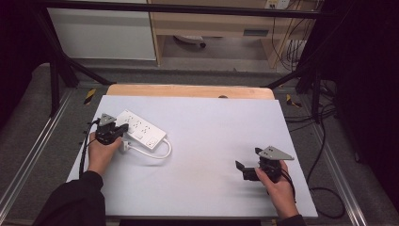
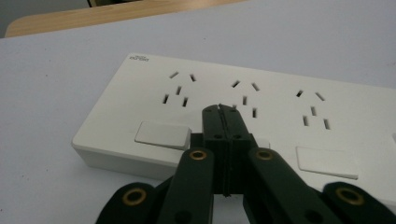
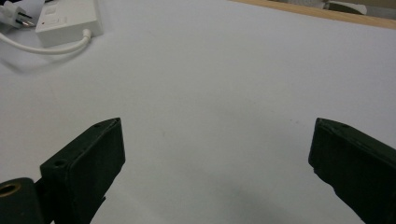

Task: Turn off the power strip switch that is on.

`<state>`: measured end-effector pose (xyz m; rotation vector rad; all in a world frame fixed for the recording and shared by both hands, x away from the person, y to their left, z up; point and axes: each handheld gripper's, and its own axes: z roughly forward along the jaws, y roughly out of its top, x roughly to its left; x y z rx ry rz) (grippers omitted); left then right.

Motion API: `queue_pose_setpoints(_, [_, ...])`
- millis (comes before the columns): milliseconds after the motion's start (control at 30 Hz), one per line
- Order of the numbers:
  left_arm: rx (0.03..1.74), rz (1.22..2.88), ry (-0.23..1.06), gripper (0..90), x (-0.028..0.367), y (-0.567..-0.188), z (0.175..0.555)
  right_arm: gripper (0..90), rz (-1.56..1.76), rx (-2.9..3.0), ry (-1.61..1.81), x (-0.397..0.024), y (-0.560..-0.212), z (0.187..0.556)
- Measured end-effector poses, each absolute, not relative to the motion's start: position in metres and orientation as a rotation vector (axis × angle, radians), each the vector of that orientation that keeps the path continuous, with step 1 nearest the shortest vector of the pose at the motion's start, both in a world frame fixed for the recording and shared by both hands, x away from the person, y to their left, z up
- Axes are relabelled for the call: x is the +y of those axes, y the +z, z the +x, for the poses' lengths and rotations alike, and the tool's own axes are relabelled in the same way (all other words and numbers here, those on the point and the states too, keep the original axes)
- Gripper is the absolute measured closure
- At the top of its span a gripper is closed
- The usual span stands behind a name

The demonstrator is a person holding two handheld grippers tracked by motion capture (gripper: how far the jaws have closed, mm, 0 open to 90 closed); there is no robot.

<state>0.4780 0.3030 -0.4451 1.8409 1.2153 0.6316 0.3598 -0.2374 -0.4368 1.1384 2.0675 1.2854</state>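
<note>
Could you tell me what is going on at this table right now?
A person is working at a white-covered table with a claw in each hand. The left claw is shut, with nothing between its jaws, its tips poised over the white power strip, near the row of switches; whether they touch it I cannot tell. The strip's cord loops beside it, with its plug lying unplugged. The right claw is open and empty, over bare table, well apart from the strip.

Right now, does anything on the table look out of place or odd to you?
Nothing looks damaged or spilled. The white power strip lies at an angle to the table edges, its cable looped loosely beside it with the plug unplugged. The shut left gripper sits over the strip; the right gripper is open.
</note>
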Motion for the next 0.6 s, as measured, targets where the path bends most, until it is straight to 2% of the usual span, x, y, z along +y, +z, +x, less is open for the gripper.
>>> queue_pose_setpoints(600, [1.183,1.803,0.638,90.0,0.3011,-0.4409,0.4767,4.1,1.136,2.068,1.283,-0.2373,-0.4369,0.3600])
